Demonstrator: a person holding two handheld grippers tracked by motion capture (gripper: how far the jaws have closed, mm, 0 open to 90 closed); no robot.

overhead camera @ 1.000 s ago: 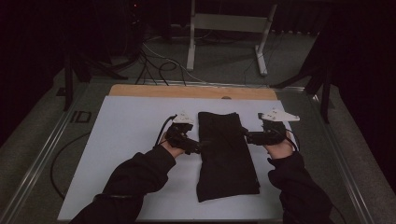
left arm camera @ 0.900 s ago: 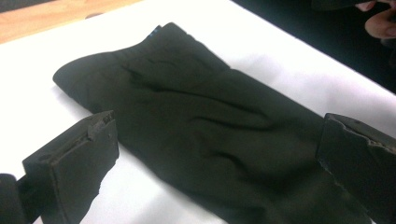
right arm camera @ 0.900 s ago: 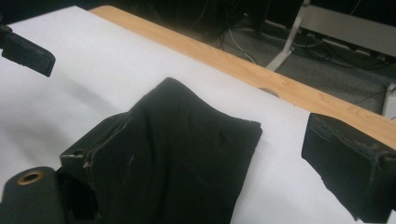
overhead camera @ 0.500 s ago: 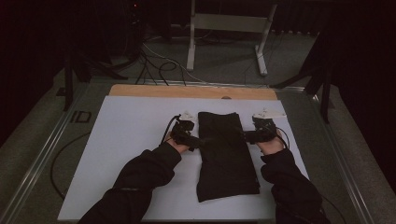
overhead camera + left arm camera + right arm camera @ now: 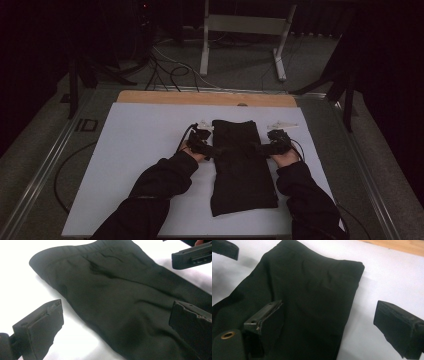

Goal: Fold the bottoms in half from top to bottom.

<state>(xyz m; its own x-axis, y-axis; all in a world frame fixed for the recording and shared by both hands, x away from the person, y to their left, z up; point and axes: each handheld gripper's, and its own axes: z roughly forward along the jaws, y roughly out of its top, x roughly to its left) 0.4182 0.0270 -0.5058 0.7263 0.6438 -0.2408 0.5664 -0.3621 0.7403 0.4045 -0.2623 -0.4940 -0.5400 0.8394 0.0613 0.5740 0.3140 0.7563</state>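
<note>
Black folded garment point(image 5: 242, 167) lies lengthwise mid-table on white sheet point(image 5: 130, 150). My left claw point(image 5: 212, 150) and right claw point(image 5: 260, 148), jaws spread, straddle its opposite long edges, gripping nothing.

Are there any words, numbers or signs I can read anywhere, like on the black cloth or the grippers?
None can be read.
Black folded cloth garment: plain, with no label or print in either gripper view.
White table cover: blank.
Left gripper and right gripper: open black jaws with no lettering.
Small dark rectangle beside the white cover's left edge: too small to tell whether it bears writing.
</note>
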